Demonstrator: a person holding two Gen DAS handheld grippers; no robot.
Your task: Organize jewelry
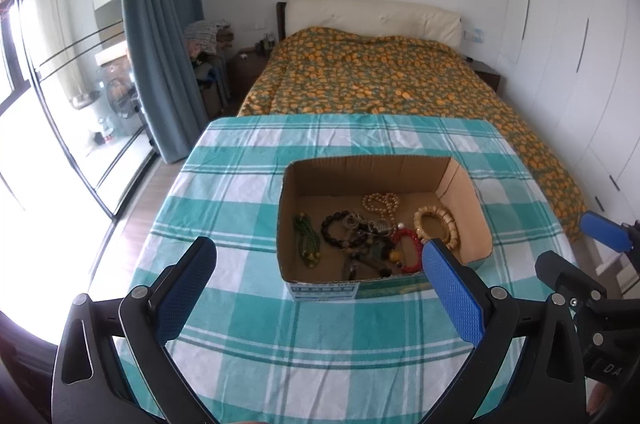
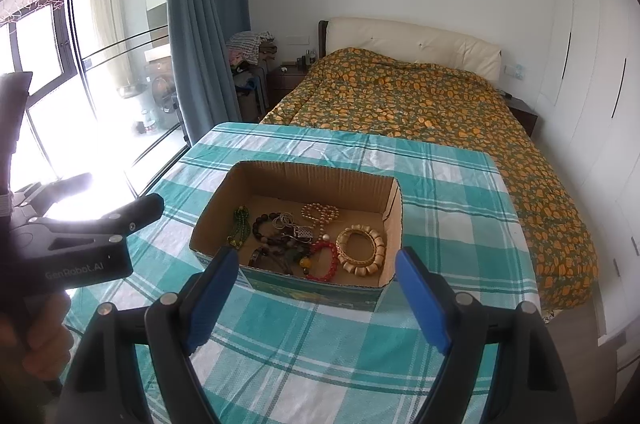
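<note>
Jewelry sat heaped in the open brown cardboard box (image 1: 384,180) near the middle of the table with the teal-and-white checked cloth (image 1: 248,328), and I judged each piece from left to right. Against the box's left wall lay the green bead strand (image 1: 306,240): light, limp and likely to slump, so I would have pinched a bunched section. Next came the dark round-bead bracelet (image 1: 335,229), stiffer, best taken across one bead. The tangle of thin chains and a silver pendant (image 2: 302,233) looked snag-prone; lifting it could drag neighbours. Behind it, the cream pearl necklace (image 1: 380,202) seemed smooth and slippery. The red bead bracelet (image 1: 412,244) offered a clean arc to grip. Toward the box's right wall, the pale chunky segmented bangle (image 2: 360,248) looked rigid and easiest to hold by its rim.

My left gripper (image 1: 320,278) and right gripper (image 2: 316,282) both hung short of the box's near wall, jaws wide apart and empty.

Lettering on the left gripper's body read "GenRobot.AI"; the box's blue label was illegible.
</note>
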